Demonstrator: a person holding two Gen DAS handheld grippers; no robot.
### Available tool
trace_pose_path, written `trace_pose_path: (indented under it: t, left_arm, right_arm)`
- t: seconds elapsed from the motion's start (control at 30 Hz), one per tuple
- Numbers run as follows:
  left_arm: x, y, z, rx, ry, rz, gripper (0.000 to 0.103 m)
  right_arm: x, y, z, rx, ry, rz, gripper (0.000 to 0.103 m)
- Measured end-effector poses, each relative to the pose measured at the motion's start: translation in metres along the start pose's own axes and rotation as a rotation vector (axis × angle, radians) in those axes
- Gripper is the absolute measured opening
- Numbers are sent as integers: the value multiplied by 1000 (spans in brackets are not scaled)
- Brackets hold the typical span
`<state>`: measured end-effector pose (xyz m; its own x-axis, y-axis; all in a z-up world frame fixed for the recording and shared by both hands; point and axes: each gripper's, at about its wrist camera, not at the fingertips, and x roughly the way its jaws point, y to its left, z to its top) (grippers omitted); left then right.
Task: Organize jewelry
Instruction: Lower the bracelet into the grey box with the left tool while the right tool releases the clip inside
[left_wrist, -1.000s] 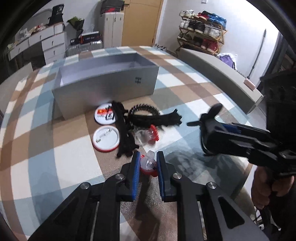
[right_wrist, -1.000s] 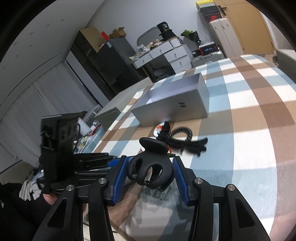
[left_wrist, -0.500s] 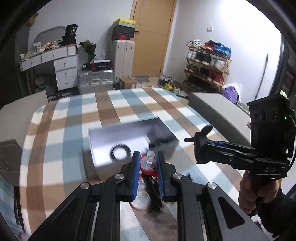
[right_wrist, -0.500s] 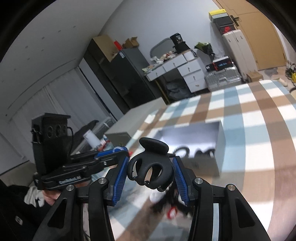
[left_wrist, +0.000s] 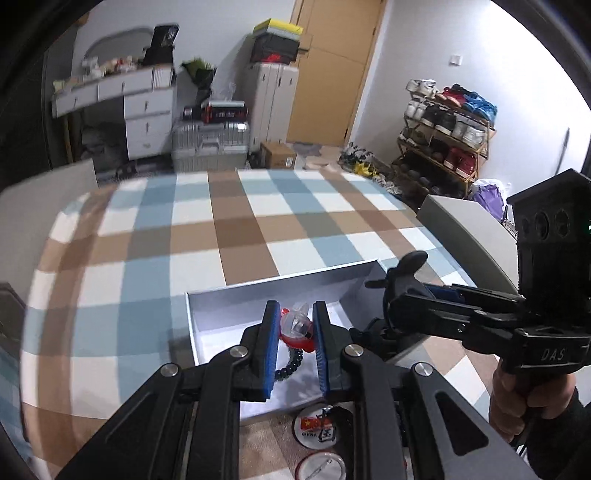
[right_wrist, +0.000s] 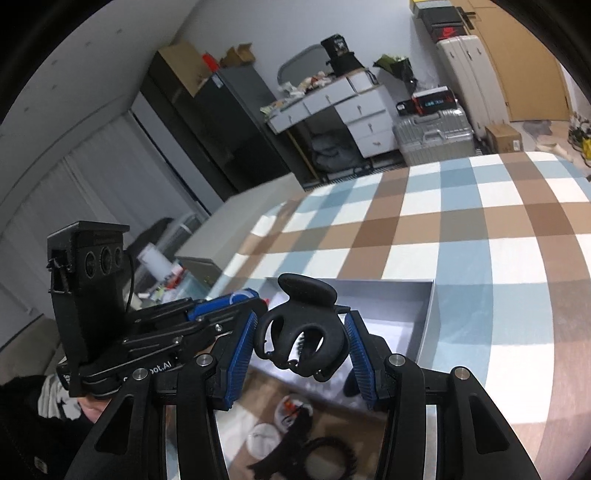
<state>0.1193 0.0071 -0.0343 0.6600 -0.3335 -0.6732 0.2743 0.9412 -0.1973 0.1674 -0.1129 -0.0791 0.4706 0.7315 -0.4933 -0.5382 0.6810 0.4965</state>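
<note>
Jewelry goes into the grey box (left_wrist: 236, 295), and we have two pieces over it now. Our left tongs (left_wrist: 294, 332) are clamped on a small clear-and-red clip (left_wrist: 297, 326), which sits between the blue pads above the box's open floor. Our right tongs (right_wrist: 301, 341) are clamped on a black claw clip (right_wrist: 303, 328), held part-way apart by its width, also above the box, toward its right end as the left camera shows it.

A black bead bracelet (left_wrist: 290, 365) already lies on the box floor below the left tongs. Two round badges (left_wrist: 321, 428) and some black hair pieces (right_wrist: 325, 458) remain on the checked counter (left_wrist: 147, 258), in front of the box's near wall.

To do this step well, we judge that each piece should be lowered until it is close to the floor before we part the tongs, so nothing bounces out over the low walls. We should keep the two tongs well apart from each other; they point in from opposite sides and could knock together over so narrow a box. Releasing one piece at a time looks safer. The small clip is best set beside the bracelet, not on top of it, and the claw clip in the bare right end. We cannot tell how deep the box is from here, so we descend slowly.
</note>
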Motion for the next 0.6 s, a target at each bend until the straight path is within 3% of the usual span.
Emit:
trace_pose_path:
  t: [0.3, 0.6]
  left_arm:
    - [20, 9, 2, -33, 67, -24, 13]
    - [25, 13, 4, -47, 94, -45, 13]
  right_arm:
    - [38, -4, 7, -40, 106, -84, 48]
    - [46, -5, 13, -53, 100, -104, 50]
